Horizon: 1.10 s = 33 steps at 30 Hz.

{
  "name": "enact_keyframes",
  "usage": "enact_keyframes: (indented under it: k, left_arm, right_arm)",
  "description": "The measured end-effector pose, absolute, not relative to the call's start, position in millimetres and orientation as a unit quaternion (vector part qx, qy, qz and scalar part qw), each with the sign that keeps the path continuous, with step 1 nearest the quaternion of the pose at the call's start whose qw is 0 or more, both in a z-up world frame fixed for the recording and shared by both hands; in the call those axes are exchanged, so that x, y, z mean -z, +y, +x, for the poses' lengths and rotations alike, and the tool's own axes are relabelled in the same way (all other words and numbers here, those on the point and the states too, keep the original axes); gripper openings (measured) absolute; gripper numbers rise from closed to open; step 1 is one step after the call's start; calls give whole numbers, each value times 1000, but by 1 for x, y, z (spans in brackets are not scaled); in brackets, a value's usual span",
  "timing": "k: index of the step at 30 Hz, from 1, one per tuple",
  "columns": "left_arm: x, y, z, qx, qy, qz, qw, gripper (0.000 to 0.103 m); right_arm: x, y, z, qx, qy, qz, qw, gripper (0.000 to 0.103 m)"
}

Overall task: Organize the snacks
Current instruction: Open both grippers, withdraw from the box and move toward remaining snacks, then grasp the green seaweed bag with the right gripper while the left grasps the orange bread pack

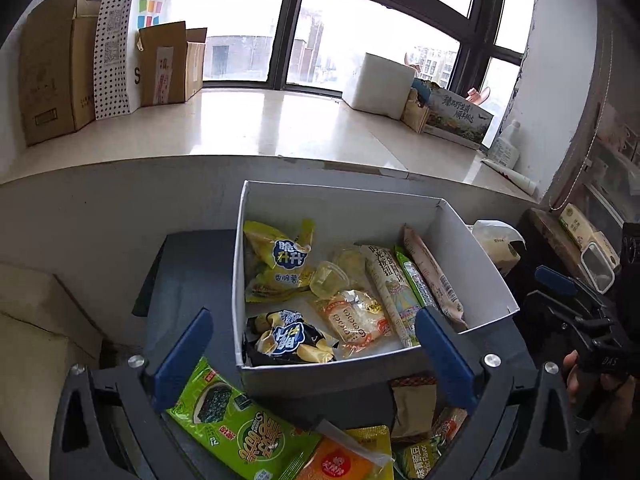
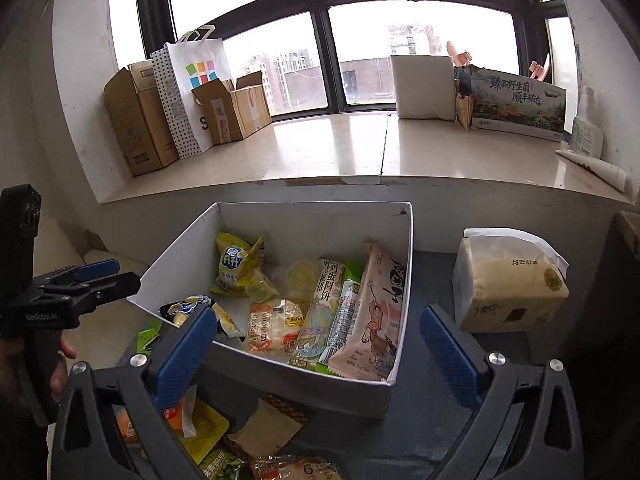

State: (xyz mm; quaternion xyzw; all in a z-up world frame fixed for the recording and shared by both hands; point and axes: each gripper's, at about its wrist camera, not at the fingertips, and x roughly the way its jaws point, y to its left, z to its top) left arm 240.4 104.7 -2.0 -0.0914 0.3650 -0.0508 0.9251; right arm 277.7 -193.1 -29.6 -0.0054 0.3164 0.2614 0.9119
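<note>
A white open box [image 1: 482, 264] [image 2: 176, 256] stands on a dark table. It holds a yellow chip bag [image 1: 276, 260], a black and yellow chip bag [image 1: 288, 340], a jelly cup [image 1: 328, 278], an orange pastry packet [image 2: 268, 326] and long biscuit packs [image 2: 368, 316] along its right wall. Loose snacks lie in front of it: a green seaweed pack [image 1: 240, 428], an orange packet [image 1: 344, 462] and a brown packet [image 2: 268, 428]. My left gripper [image 1: 316, 356] and my right gripper [image 2: 316, 354] both hover open before the box's near wall, holding nothing.
A wrapped tissue pack [image 2: 508, 280] sits right of the box. On the window sill [image 2: 328, 148] behind stand cardboard boxes [image 2: 136, 120], a dotted paper bag [image 2: 192, 88], a white block [image 2: 424, 86] and a printed carton [image 2: 516, 100]. A hand [image 2: 60, 360] holds the left gripper.
</note>
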Motion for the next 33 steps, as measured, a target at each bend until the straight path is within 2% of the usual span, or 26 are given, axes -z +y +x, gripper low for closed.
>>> enact_keyframes:
  k: [8, 16, 23, 33]
  left_arm:
    - [0, 129, 157, 29, 345, -98, 933, 103]
    - [14, 127, 46, 28, 328, -102, 939, 103]
    - [28, 126, -15, 32, 344, -82, 935, 103]
    - [53, 150, -48, 13, 356, -107, 928, 103]
  right_arm:
    - [20, -201, 209, -335, 290, -3, 897, 103]
    - [56, -153, 155, -414, 311, -73, 852, 103]
    - [92, -80, 164, -451, 358, -130, 807, 103]
    - [142, 31, 206, -445, 417, -202, 766, 103]
